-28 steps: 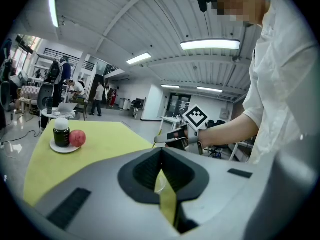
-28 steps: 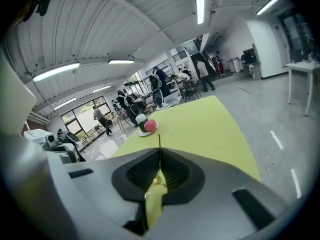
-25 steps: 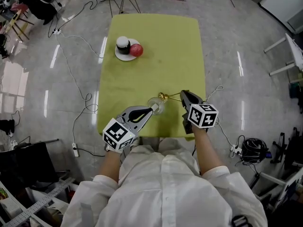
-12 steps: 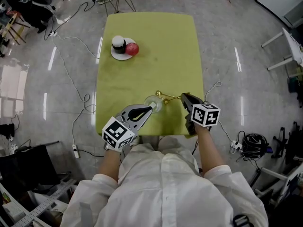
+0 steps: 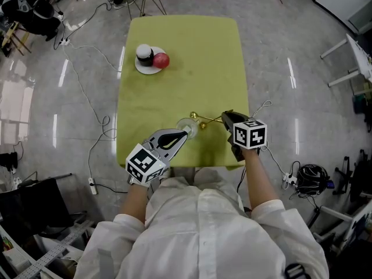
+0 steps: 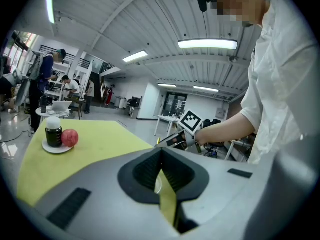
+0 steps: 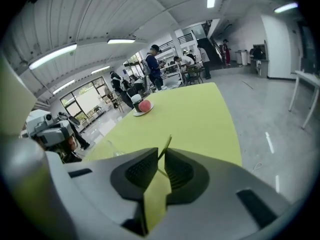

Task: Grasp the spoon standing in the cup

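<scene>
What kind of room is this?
Probably a lab or workshop, not a home: cables lie on the shiny floor, people work at desks in the back, and long strip lights hang overhead.

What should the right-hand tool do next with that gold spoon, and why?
Probably finish opening, then draw back a little to the right. The right gripper has its jaws opening, with the gold spoon and its thin handle loose in the gap between them. The left gripper pinches the glass cup, which should steady it.
</scene>
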Demonstrator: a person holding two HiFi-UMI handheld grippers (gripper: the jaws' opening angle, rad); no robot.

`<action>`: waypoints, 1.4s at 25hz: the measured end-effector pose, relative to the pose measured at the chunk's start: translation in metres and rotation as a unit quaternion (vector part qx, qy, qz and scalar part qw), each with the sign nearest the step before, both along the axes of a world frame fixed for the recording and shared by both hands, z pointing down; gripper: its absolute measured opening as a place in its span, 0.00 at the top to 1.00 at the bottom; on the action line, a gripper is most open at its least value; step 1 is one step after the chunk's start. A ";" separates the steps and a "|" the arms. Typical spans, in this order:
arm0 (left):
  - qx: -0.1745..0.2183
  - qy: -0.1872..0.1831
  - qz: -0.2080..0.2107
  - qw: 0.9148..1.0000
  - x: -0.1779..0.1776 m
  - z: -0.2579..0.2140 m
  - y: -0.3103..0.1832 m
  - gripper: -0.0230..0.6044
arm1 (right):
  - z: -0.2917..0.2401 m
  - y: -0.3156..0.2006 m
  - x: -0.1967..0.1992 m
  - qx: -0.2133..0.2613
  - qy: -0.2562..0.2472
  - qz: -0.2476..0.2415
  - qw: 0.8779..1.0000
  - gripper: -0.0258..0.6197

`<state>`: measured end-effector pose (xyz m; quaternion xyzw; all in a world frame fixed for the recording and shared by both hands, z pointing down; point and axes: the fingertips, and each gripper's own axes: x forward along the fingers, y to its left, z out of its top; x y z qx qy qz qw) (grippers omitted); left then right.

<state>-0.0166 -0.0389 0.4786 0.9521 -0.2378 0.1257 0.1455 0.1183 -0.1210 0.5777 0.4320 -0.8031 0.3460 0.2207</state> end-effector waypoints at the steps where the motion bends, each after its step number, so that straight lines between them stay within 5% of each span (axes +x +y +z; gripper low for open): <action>1: 0.000 0.000 -0.001 1.000 0.000 0.000 0.000 0.96 | 0.001 -0.002 0.001 0.004 0.021 -0.008 1.000 0.91; 6: -0.002 0.000 -0.004 1.000 -0.002 0.002 -0.001 0.96 | 0.009 -0.008 0.007 0.025 0.141 -0.057 0.988 0.80; 12: -0.001 0.001 -0.004 1.000 0.001 0.001 -0.004 0.96 | 0.017 -0.011 0.019 0.004 0.203 -0.087 0.975 0.76; 23: 0.003 0.003 -0.006 1.000 0.001 0.000 -0.007 0.96 | 0.028 0.004 0.031 -0.073 0.258 -0.144 0.953 0.76; 35: 0.005 0.004 -0.001 1.000 0.006 -0.001 -0.006 0.96 | 0.019 0.008 0.031 -0.052 0.220 -0.128 0.966 0.78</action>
